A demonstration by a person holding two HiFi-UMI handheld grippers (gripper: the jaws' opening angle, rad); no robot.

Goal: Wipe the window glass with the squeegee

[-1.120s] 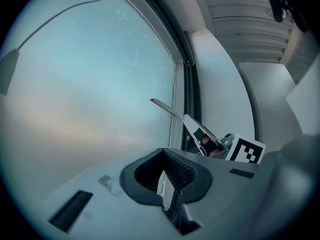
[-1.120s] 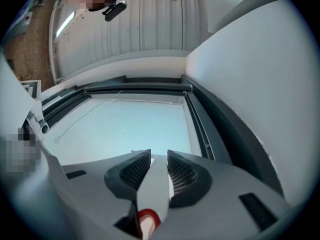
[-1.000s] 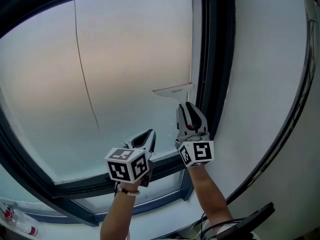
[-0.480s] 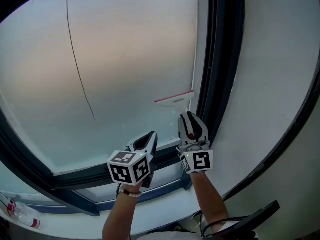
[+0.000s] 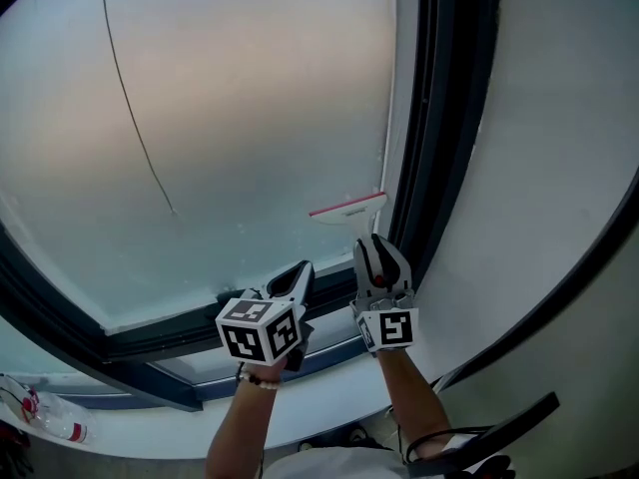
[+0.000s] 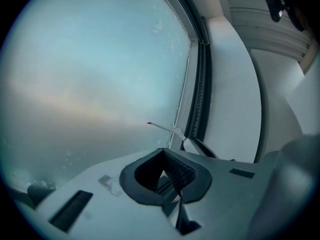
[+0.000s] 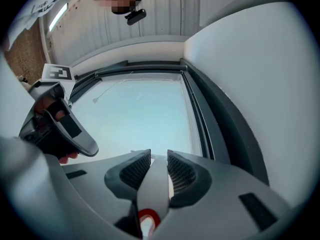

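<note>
Clamping the squeegee (image 5: 349, 209) by its white handle in the right gripper (image 5: 373, 241), blade against the window glass (image 5: 230, 118) low beside the dark frame (image 5: 444, 118), left gripper (image 5: 299, 268) closed on nothing, just beside it

The window glass (image 5: 250, 118) looks frosted and matt, milky rather than clear, with fine wet specks low down. Its frame (image 5: 454, 118) is dark, smooth and dull; whether metal or painted I can't tell. The wall (image 5: 559, 168) beside it is plain white, smooth and matt. The squeegee (image 5: 349, 211) is white plastic with a thin red strip along the blade, and its handle has a slight sheen. The left claw (image 5: 298, 269) and right claw (image 7: 159, 161) have pale grey, smooth plastic shells with a satin finish. Their dark ribbed pads (image 7: 182, 171) look like rubber. The marker cubes (image 5: 258, 329) are matt black and white.
</note>
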